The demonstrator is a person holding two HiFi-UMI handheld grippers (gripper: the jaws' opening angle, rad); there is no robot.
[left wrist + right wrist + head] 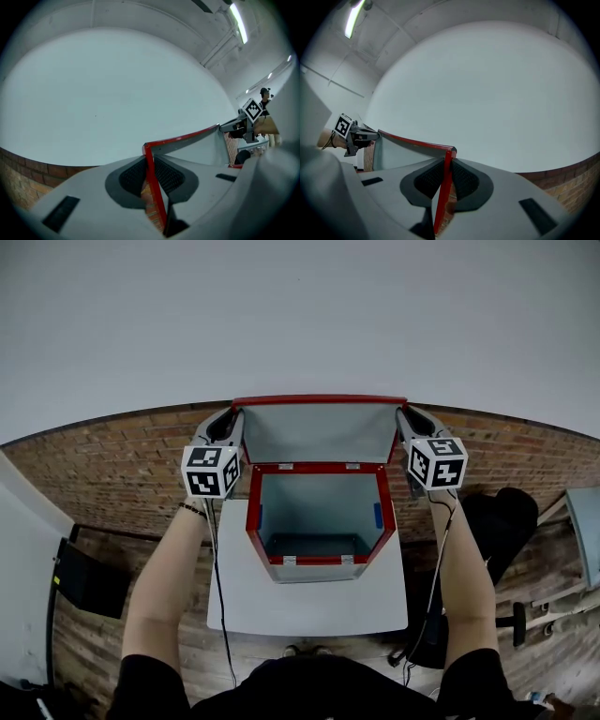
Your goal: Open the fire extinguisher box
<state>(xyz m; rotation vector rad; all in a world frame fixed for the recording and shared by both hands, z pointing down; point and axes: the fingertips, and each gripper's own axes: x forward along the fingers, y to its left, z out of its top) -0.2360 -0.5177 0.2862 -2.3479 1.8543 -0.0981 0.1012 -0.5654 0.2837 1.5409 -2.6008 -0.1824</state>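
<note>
Left gripper [151, 177] first: the jaws are nearly together, with just the thin red side edge of the lid [197, 149] pinched between the ribbed pads [132, 177]. Right gripper [444, 180] is doing the same thing on the opposite edge, clamped on the sheet metal right below the lid's top corner. I grab up near the corners because that's the farthest point from the hinge, so I get the most leverage. With one grip on each side, the lid can't twist or flop to one side.

Looking down from my head, the fire extinguisher box [251, 514] sits dead centre on the small white table [309, 610], mouth up. The lid stands up off its back rim at 12 o'clock. My left jaws hold it at about 10 o'clock from the opening and my right at about 2 o'clock. I'd say the lid is about upright, grey inside face toward me, so I'd call the box pretty much open already. The inside looks empty from here, just grey walls.

Past the lid at 12 o'clock is a plain pale wall [300, 315], with brick floor [112, 465] running off at 9 and 3 o'clock. My guess is the lid wants to drop if I let go, so I'd ease it back before opening either grip.
</note>
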